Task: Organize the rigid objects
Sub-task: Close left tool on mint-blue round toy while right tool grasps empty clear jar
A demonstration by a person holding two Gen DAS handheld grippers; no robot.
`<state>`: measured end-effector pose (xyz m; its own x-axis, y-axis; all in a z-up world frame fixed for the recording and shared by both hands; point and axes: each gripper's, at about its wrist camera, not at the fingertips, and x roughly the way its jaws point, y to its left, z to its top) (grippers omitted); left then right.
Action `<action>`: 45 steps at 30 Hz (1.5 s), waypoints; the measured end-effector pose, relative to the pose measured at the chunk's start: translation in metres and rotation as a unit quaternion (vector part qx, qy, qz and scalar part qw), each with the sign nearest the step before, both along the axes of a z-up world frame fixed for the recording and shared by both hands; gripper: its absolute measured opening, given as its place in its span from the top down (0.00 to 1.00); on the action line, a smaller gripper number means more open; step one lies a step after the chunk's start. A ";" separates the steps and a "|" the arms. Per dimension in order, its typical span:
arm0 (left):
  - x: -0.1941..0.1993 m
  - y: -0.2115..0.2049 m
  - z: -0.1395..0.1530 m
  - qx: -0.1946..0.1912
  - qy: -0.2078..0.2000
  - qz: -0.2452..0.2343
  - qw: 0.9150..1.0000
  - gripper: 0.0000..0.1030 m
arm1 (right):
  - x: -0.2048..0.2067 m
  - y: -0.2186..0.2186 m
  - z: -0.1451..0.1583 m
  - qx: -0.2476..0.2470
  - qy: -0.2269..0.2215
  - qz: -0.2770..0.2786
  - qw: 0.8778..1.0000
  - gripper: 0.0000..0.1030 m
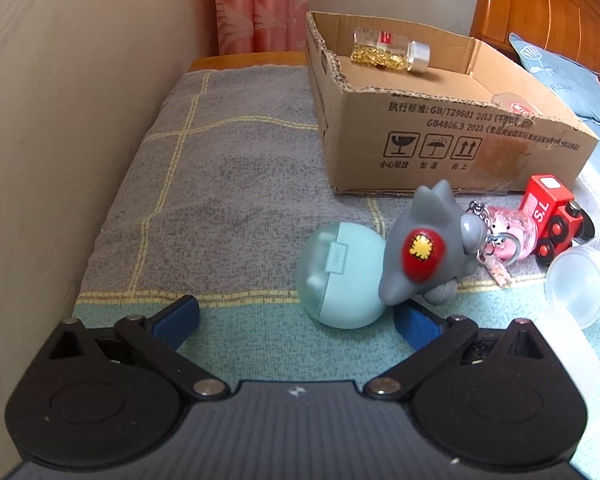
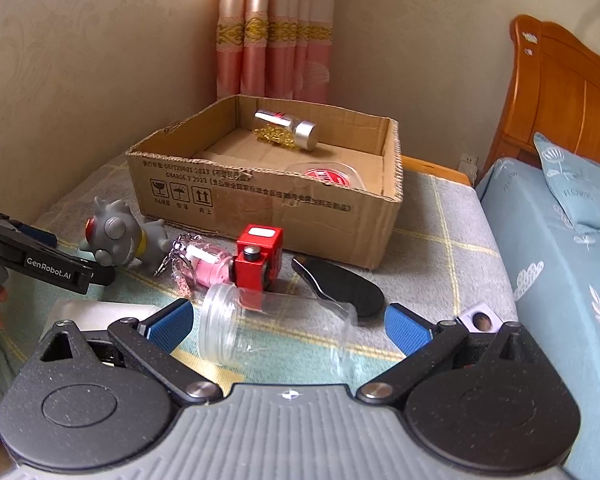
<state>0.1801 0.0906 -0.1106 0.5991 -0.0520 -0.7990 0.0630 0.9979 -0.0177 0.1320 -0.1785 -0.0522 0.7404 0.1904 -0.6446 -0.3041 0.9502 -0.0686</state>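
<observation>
A cardboard box (image 1: 452,144) (image 2: 268,204) stands on the blanket and holds a glass bottle of gold bits (image 1: 392,50) (image 2: 286,124). My left gripper (image 1: 296,320) is open, with a teal ball-shaped case (image 1: 336,276) between its fingers and a grey toy figure (image 1: 428,248) (image 2: 120,240) leaning beside it. My right gripper (image 2: 288,328) is open around a clear plastic jar (image 2: 276,328) lying on its side. A red toy train (image 1: 556,216) (image 2: 258,260) and a pink keychain (image 1: 508,240) (image 2: 204,266) lie before the box.
A black oval object (image 2: 340,284) and a small white cube (image 2: 480,320) lie near the right gripper. A wall runs along the left. A wooden headboard (image 2: 560,92) and blue bedding (image 2: 560,240) are at the right. A round lid with a red label (image 2: 328,178) lies in the box.
</observation>
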 end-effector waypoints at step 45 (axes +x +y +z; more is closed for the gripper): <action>-0.031 0.000 0.009 0.020 -0.038 -0.096 0.994 0.44 | 0.013 -0.019 -0.047 0.002 0.065 -0.029 0.997 0.00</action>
<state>0.1491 0.0905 -0.1015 0.6399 -0.1412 -0.7554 0.2530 0.9669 0.0335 0.1452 -0.1973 -0.0990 0.6604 0.1519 -0.7354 -0.2539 0.9668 -0.0283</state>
